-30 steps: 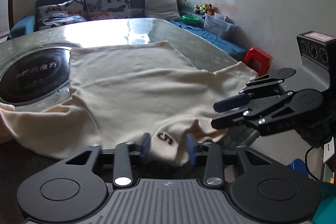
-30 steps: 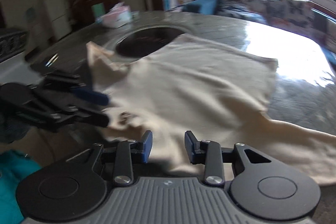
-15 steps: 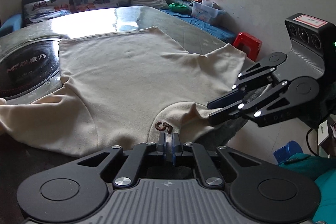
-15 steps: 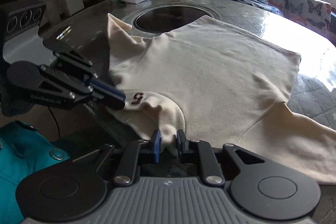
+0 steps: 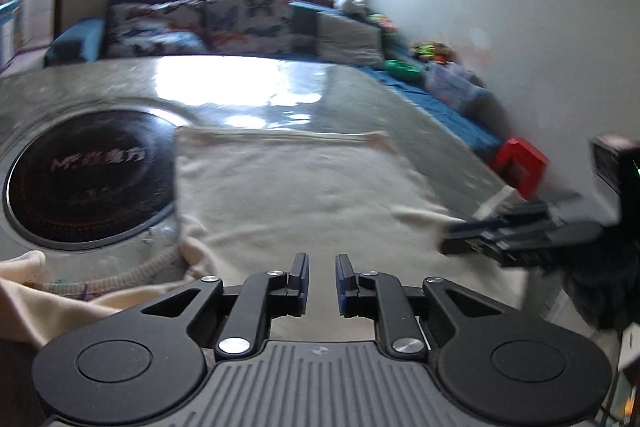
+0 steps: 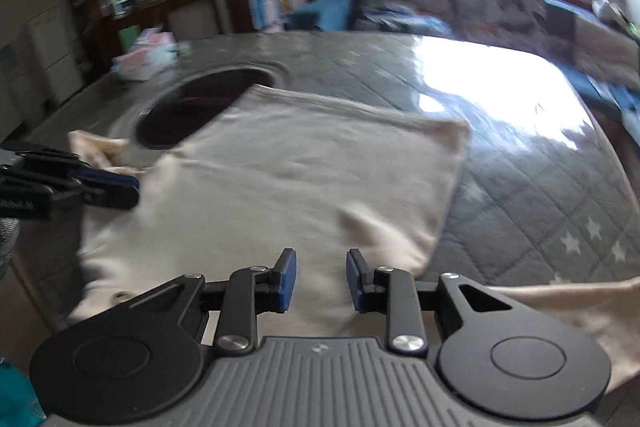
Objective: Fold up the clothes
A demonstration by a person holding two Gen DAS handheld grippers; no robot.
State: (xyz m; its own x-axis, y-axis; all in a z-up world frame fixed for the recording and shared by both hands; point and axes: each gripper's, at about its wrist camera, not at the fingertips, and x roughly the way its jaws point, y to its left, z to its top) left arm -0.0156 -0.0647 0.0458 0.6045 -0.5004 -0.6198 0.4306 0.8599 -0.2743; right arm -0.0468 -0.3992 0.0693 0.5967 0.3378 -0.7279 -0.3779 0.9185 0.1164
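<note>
The counter [image 6: 520, 163] fills both views: round, glossy, grey quilted cover with stars, strong window glare across the far half. A dark round inset plate [image 5: 80, 183] sits in it to the left.

On it lies the cream garment [image 6: 280, 179], a long-sleeved top by the look of it. Its body is spread flat, far hem edge running straight across toward the window. One corner overlaps the rim of the inset plate. A sleeve [image 6: 568, 311] trails off to the right by the near edge; on the other side more cream cloth [image 5: 24, 291] is bunched w/ a ribbed edge showing. A small raised wrinkle sits in the body near the right-hand fingers. Both frames are motion-blurred, so finer creases can't be read.

The left gripper [image 5: 321, 281] has its fingers parted w/ nothing between them, low over the near edge of the cloth. The right gripper [image 6: 321, 279] is likewise spread and empty, above the body of the top.

What could go wrong (judging from this alone):
- Slick counter: any pull on one edge could slide the whole garment rather than fold it.
- The bunched side and the trailing sleeve are uneven, so a fold made now would likely come out lopsided.
- A shallow pinch could catch only one layer, letting the other sag.
- Near edge hangs at the counter's rim; cloth weight could drag it off.
</note>
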